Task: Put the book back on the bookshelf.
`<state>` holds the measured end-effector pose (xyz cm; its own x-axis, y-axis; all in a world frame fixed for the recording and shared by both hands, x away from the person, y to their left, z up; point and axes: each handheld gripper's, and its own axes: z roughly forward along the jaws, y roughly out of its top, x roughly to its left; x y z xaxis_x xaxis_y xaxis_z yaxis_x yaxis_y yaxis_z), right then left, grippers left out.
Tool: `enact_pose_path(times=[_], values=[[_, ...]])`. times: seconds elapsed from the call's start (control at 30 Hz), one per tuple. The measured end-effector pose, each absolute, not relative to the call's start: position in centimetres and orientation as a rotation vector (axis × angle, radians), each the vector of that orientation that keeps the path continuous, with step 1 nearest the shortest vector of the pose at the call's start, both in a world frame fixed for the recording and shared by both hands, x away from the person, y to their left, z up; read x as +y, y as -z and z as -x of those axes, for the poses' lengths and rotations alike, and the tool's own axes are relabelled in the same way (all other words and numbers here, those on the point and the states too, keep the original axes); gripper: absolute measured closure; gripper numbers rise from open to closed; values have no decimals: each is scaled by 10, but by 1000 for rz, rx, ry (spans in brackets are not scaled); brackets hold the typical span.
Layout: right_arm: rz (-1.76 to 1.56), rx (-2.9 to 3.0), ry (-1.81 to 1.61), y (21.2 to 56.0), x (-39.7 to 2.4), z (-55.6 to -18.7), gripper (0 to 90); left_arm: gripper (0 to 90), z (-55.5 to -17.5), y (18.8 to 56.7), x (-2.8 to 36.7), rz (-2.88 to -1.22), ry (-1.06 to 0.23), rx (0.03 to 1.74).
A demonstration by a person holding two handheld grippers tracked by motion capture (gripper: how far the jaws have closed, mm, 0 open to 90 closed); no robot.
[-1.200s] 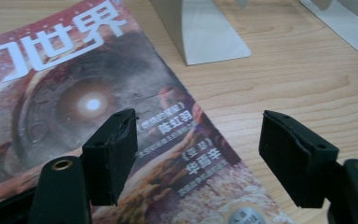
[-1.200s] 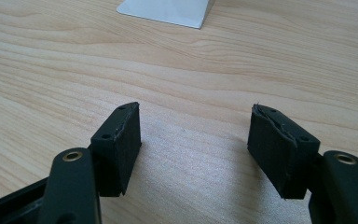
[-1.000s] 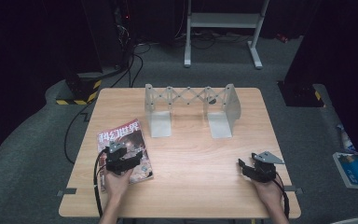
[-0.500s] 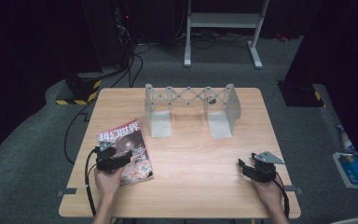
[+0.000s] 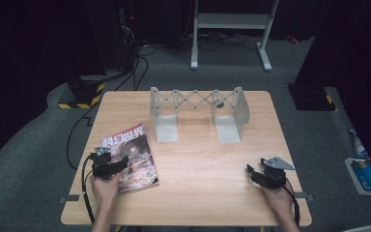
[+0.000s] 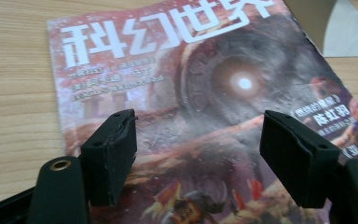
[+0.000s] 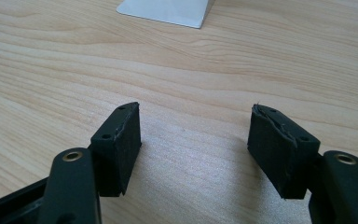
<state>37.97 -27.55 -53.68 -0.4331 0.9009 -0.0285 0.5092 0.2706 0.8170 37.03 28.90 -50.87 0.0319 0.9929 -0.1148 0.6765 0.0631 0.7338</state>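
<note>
A magazine [image 5: 131, 155] with a reddish cover and white lettering lies flat at the table's left side. My left gripper [image 5: 117, 163] hovers low over its near part, jaws open and nothing between them; in the left gripper view the magazine [image 6: 205, 98] spreads out under the open left gripper [image 6: 198, 161]. My right gripper [image 5: 252, 172] rests near the table's front right, open over bare wood. In the right gripper view the right gripper [image 7: 193, 149] holds nothing.
A grey metal expandable rack [image 5: 198, 108] with two upright end plates stands at the back middle of the wooden table [image 5: 203, 159]; one foot plate [image 7: 168, 11] shows in the right gripper view. Cables and a white stand's legs lie on the floor behind.
My left gripper has drifted left over the magazine's near part. The right gripper has stayed where it was.
</note>
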Motion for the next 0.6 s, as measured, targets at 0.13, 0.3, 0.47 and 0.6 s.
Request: enact_pose_path(times=[0.13, 0.3, 0.47, 0.6], values=[[-1264, 2050, -1039, 537, -276, -380, 346, 250, -372, 511, 294, -1672, -631, 1729], [-1262, 2051, -1039, 537, -276, -380, 345, 233, -374, 515, 301, -1636, -625, 1760], [-1261, 2051, -1040, 537, -276, -380, 346, 215, -375, 517, 308, -1607, -648, 1775], [-1264, 2051, -1040, 537, -276, -380, 345, 207, -375, 518, 311, -1593, -663, 1791]])
